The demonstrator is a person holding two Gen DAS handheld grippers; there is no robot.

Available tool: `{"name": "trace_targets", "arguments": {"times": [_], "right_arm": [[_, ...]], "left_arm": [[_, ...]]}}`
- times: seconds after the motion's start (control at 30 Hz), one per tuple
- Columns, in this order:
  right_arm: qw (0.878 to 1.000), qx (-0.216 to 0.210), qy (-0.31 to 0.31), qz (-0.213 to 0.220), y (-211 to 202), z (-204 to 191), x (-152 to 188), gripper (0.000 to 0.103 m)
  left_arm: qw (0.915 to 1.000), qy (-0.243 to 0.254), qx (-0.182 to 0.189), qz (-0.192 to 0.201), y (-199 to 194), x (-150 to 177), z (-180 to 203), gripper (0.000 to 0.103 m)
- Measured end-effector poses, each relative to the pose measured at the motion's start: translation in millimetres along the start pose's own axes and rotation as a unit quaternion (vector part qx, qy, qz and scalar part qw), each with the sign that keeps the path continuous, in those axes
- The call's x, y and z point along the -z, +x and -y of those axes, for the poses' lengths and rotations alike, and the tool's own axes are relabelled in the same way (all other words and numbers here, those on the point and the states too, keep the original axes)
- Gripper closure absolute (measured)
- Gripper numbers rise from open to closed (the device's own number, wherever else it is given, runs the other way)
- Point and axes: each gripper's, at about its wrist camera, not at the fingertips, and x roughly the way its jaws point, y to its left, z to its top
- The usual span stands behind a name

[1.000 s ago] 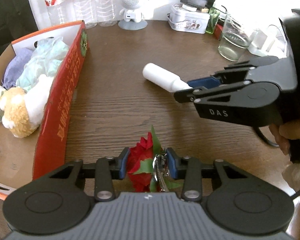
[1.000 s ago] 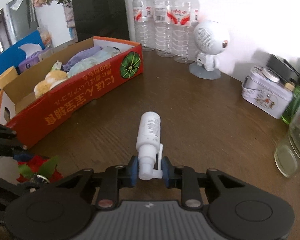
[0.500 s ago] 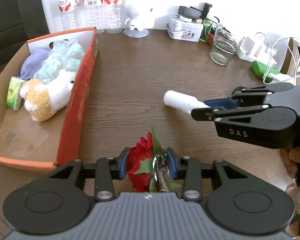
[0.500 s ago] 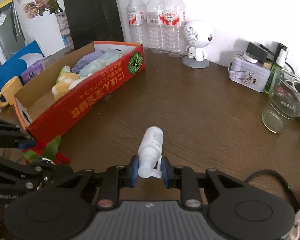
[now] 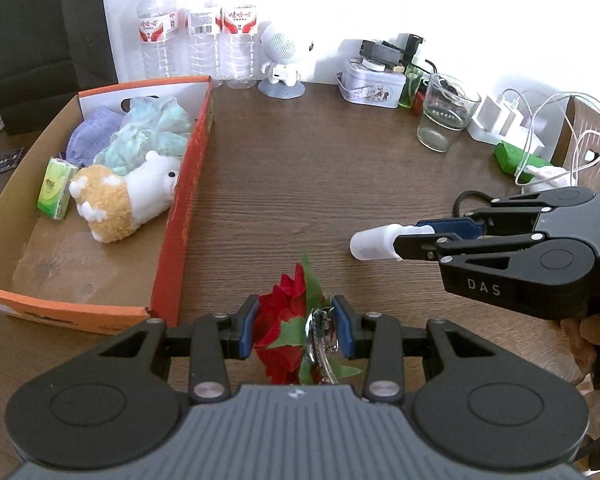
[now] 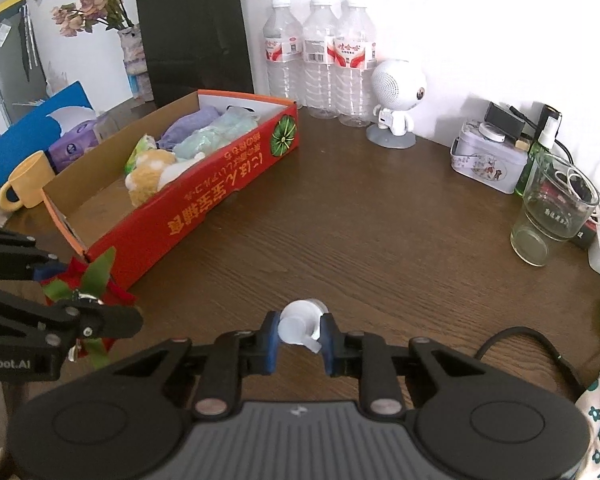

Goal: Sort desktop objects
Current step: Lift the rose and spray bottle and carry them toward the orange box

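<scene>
Carrying two things at once, I judge the step in hand to be bringing both over to the cardboard box [image 5: 180, 216] and setting them down among what already lies there. My left gripper [image 5: 296, 330] has its jaws clenched on a red flower [image 5: 284, 320] with green leaves and a shiny metal clip at its right side; my right gripper [image 6: 299, 334] has its jaws clenched on the narrow neck of a white bottle [image 6: 300, 320]. Both are held clear above the tabletop [image 5: 320, 168]. The box lies ahead and to the left of my left jaws, and further left and ahead of my right jaws, with the plush toy [image 5: 128, 196], a green tissue pack [image 5: 54, 194] and bundled cloth [image 5: 148, 136] filling its far half. To do this well, I think each load should travel high enough to clear the red wall, the left one first since it is nearer, and be let go over the bare cardboard at the near end, not on the toy. The bottle's long axis runs straight out along my right fingers, base pointing forward, away from me, and roughly level; from my left camera it points leftward, toward the box. The flower stands with its leaf tip pointing forward from my left jaws. Keeping the bottle level should stop it pivoting in the grip.
</scene>
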Motion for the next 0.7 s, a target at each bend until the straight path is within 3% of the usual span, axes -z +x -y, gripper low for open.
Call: {"name": "trace_targets", "arguments": {"times": [0.7], "right_arm": [[1.000,0.008,-0.014,0.023,-30,-21,2,0.086]], "left_arm": [[0.9995,0.011,0.007,0.028,-30,4,-2,0.064]]}}
